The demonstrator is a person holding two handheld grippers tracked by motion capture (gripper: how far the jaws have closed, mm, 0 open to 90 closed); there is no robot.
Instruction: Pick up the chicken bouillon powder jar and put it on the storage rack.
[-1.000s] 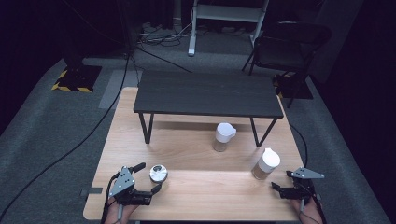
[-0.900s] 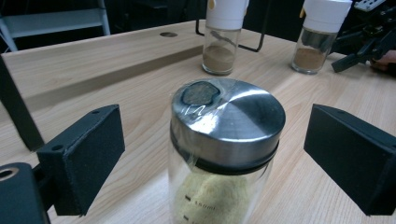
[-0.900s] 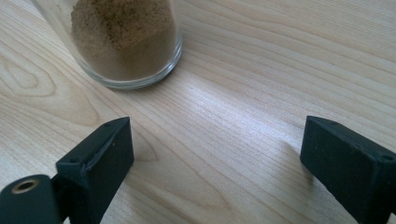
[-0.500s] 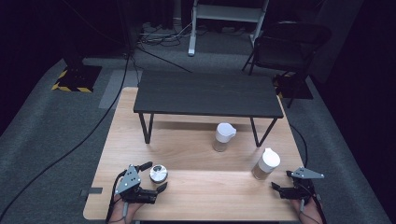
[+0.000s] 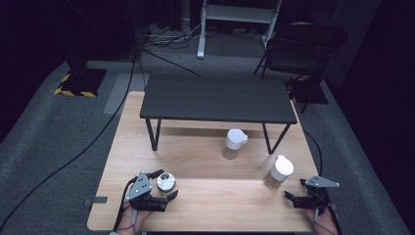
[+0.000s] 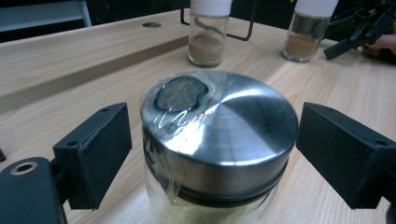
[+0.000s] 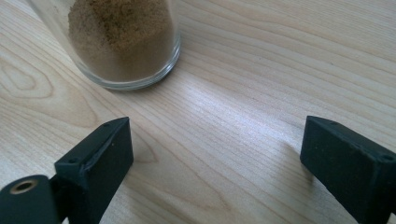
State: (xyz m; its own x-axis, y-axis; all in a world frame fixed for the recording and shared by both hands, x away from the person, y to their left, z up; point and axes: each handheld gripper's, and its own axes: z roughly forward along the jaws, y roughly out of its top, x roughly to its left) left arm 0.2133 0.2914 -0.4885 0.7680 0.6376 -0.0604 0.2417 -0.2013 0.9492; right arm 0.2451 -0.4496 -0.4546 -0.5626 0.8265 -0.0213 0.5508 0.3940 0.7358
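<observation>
The steel-lidded jar point(image 6: 217, 149) stands near the table's point(image 5: 220, 205) front left edge, between the spread jaws of the left gripper point(image 5: 164, 187), which do not touch it. The right gripper point(image 5: 293, 198) rests released just beside 1 of 2 white-capped jars point(image 5: 279, 172) of brown powder.

room dim | table point(image 5: 205, 196) lit | lid point(image 6: 219, 126) glare | near edges blurred

Bare tabletop point(image 5: 220, 196) between grippers, two white-capped jars point(image 5: 279, 172) standing before the black bench point(image 5: 218, 98).
</observation>
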